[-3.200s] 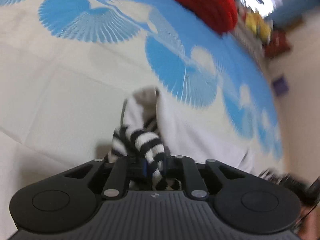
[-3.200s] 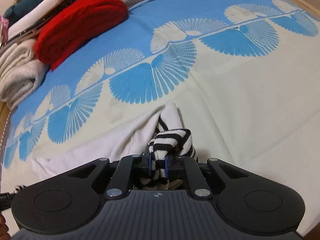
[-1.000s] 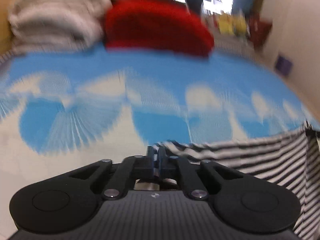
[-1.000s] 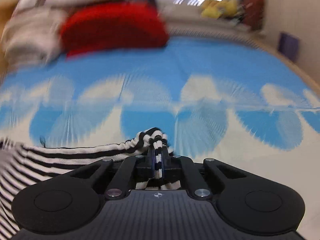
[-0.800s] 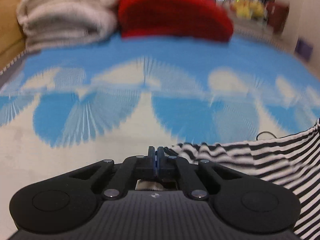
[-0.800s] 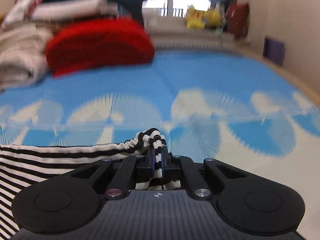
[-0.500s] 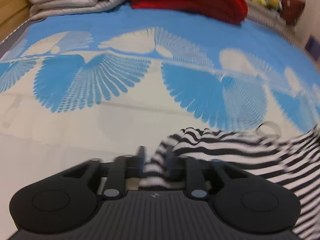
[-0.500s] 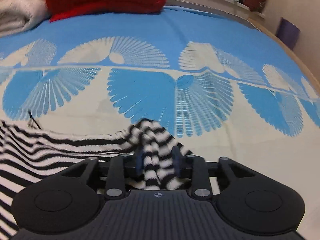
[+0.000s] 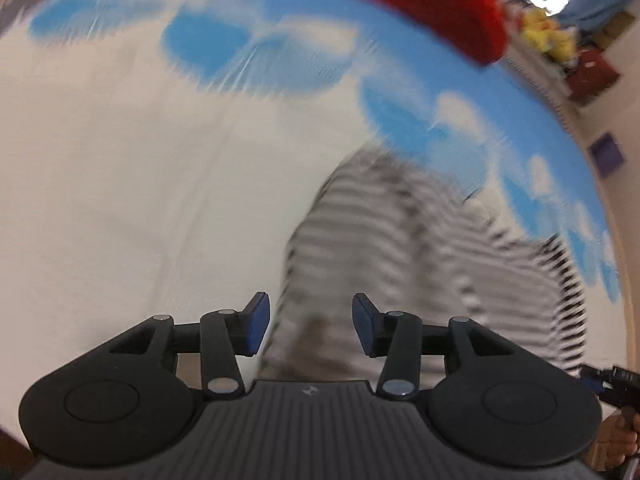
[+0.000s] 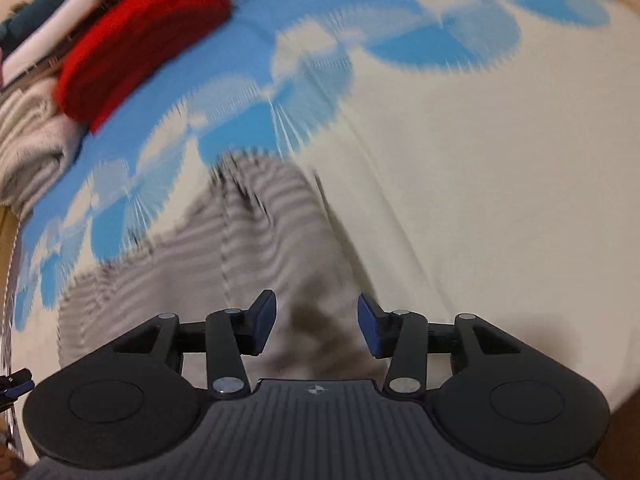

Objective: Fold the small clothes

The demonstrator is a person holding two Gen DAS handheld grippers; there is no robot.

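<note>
The left gripper (image 9: 307,326) has its two blue pads wide apart and holds nothing. The right gripper (image 10: 317,327) is the same, pads apart and nothing between them. Both hang just above the striped top (image 9: 420,248), which lies spread on the bed cover (image 9: 120,180) with the blue fan shapes. In the left view the striped top starts right past the pads and runs off to the right. In the right view it starts past the pads and runs off to the left. So each gripper is at one end of it. The pictures are blurry, so the edges of the cloth are hard to see. The next job looks like picking a new spot to pinch for a fold. It is best to slow down first, find the near corners, and pinch only one layer at each side. Then lift both sides together so the cloth stays flat. The red pile (image 10: 140,40) sits far beyond the striped top, out of the way.
</note>
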